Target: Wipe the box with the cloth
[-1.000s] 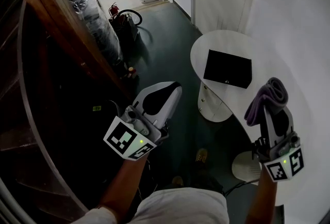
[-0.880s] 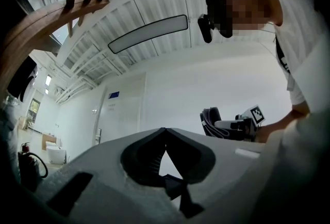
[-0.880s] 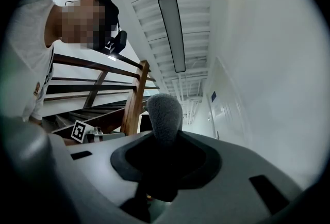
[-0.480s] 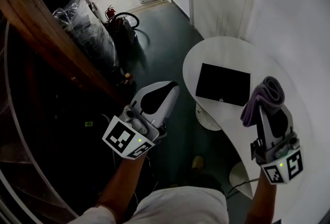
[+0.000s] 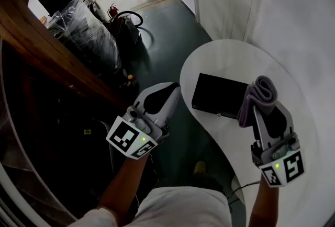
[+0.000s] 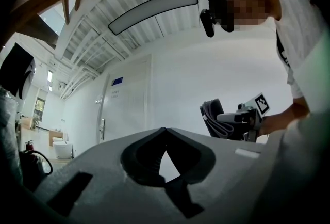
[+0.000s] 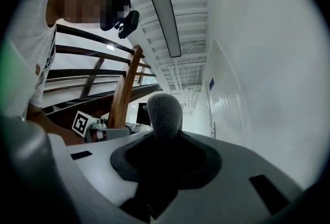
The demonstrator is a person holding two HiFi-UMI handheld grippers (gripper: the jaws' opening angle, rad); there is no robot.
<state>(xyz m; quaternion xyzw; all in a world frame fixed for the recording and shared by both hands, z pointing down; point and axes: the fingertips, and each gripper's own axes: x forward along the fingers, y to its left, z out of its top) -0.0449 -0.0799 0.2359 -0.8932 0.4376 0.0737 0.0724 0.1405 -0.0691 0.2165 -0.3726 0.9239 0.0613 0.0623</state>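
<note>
Two grippers show in the head view. The left gripper [image 5: 174, 89] hangs over the dark floor [image 5: 167, 37], just off the left edge of the white table [image 5: 230, 53], with its jaws together and nothing between them. The right gripper [image 5: 255, 110] is over the table and holds a folded grey cloth [image 5: 260, 91], which sticks out past the jaw tips. The black box [image 5: 217, 96] lies flat on the table between the two grippers, much nearer the right one. The cloth's front end overlaps the box's right end in this view; whether the two touch cannot be told. The left gripper's tip is near the box's left end but apart from it, off the table.

Seen from the left gripper view, the two jaws meet at their tips, leaving only a small gap lower down with nothing in it. The box does not show here. Beyond the jaws, to the right, the right gripper holds up the cloth in front of a white wall, and a white door [image 6: 124, 109] stands at the left.

Seen from the right gripper view, the jaws are clamped on the cloth, whose rounded grey end rises above them. A wooden stair rail [image 7: 124, 95] stands behind, at the left. The box is out of sight here too.
</note>
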